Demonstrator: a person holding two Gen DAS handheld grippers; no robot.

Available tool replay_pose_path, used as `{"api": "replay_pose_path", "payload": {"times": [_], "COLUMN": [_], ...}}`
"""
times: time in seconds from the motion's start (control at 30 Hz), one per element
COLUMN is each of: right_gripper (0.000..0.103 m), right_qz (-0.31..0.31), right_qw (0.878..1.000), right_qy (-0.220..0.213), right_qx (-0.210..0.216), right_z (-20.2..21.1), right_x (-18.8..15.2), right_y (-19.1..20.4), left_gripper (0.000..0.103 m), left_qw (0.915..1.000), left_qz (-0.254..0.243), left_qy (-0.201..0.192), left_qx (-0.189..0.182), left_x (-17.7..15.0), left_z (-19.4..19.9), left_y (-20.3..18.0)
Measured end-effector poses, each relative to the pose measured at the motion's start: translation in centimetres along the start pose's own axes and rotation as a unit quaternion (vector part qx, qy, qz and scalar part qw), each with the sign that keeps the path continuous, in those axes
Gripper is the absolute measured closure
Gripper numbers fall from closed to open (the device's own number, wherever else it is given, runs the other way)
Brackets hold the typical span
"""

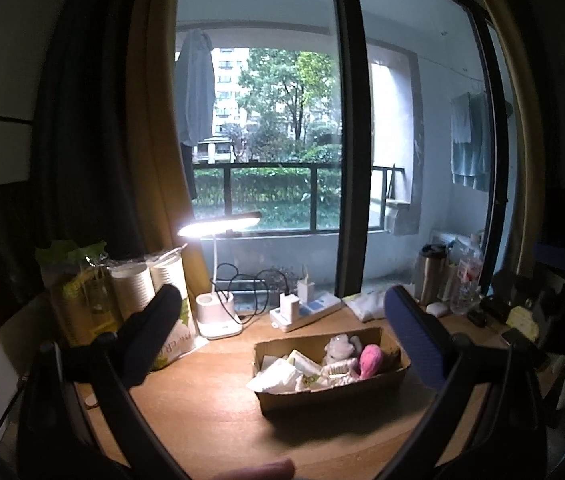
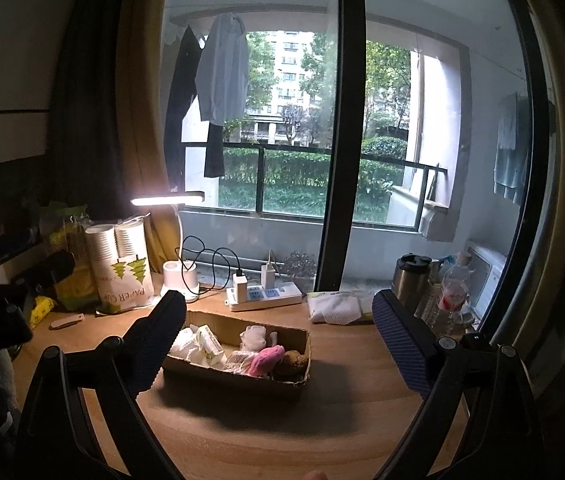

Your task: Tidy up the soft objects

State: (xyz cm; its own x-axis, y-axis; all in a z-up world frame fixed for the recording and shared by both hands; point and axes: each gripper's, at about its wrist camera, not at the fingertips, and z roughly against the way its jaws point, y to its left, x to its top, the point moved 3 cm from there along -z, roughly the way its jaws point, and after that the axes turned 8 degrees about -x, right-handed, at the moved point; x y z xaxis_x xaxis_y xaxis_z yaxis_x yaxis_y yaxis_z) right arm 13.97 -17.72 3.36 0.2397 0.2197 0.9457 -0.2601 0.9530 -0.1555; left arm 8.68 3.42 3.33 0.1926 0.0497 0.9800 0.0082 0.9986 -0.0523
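A shallow cardboard box [image 1: 334, 396] [image 2: 234, 380] stands in the middle of the wooden desk. In it lie white tissue packets [image 1: 282, 372] [image 2: 202, 346], a grey plush [image 1: 338, 346], a pink plush [image 1: 370, 360] [image 2: 266, 360] and a brown plush [image 2: 292, 362]. My left gripper [image 1: 282, 294] hangs above and in front of the box, open, with nothing between its fingers. My right gripper [image 2: 278, 300] is also above the box, open wide and empty.
Behind the box are a lit desk lamp [image 1: 218, 226] [image 2: 166, 199], a power strip with chargers [image 1: 306, 312] [image 2: 266, 294] and a white cloth pack [image 2: 334, 306]. A paper cup sleeve [image 2: 120, 264] stands at the left; a steel flask [image 2: 410, 280] and a bottle [image 2: 452, 292] at the right.
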Motion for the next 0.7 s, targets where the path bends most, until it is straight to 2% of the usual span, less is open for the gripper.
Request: {"api": "replay_pose_path", "payload": {"times": [0.7], "right_gripper": [0.007], "right_qz": [-0.014], "right_qw": [1.000], "right_qy": [0.000], "right_qx": [-0.005], "right_z": [-0.29], "right_x": [-0.18], "right_y": [-0.79], "left_gripper": [0.001], "left_qw": [1.0000], "left_qz": [-0.005], "left_qy": [0.001], "left_qx": [-0.007], "left_x": [0.06], "left_z": [-0.02], "left_y": [-0.67]}}
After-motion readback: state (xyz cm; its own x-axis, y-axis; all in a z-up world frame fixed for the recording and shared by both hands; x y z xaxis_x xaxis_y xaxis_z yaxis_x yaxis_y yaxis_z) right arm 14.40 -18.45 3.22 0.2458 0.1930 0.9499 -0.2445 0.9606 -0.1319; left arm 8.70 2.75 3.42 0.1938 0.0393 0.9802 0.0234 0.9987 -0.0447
